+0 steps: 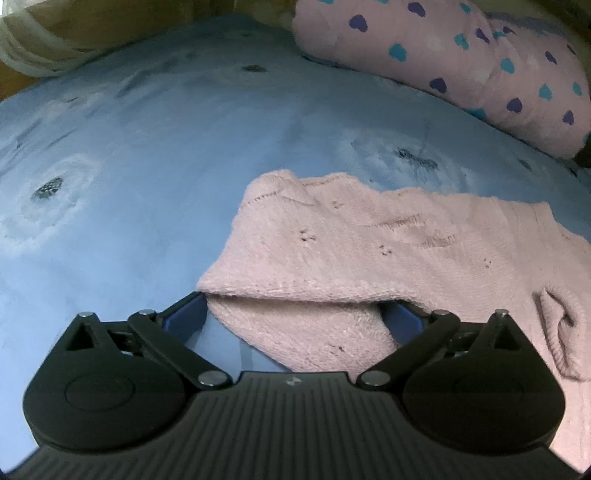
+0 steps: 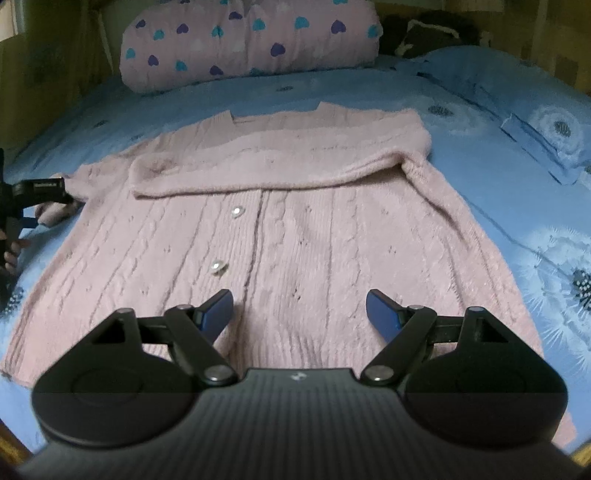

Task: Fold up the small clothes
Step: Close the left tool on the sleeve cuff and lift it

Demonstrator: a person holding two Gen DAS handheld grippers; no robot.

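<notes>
A pink knitted cardigan with shiny buttons lies flat on the blue bed sheet. One sleeve is folded across its chest. My right gripper is open and empty, just above the cardigan's lower hem. My left gripper is open, with its blue fingers set wide on either side of the other pink sleeve. The sleeve cloth lies between the jaws and covers the fingertips. In the right wrist view the left gripper shows at the cardigan's far left edge.
A pink pillow with blue and purple hearts lies at the head of the bed; it also shows in the left wrist view. A blue pillow lies at the right. A dark object sits behind it.
</notes>
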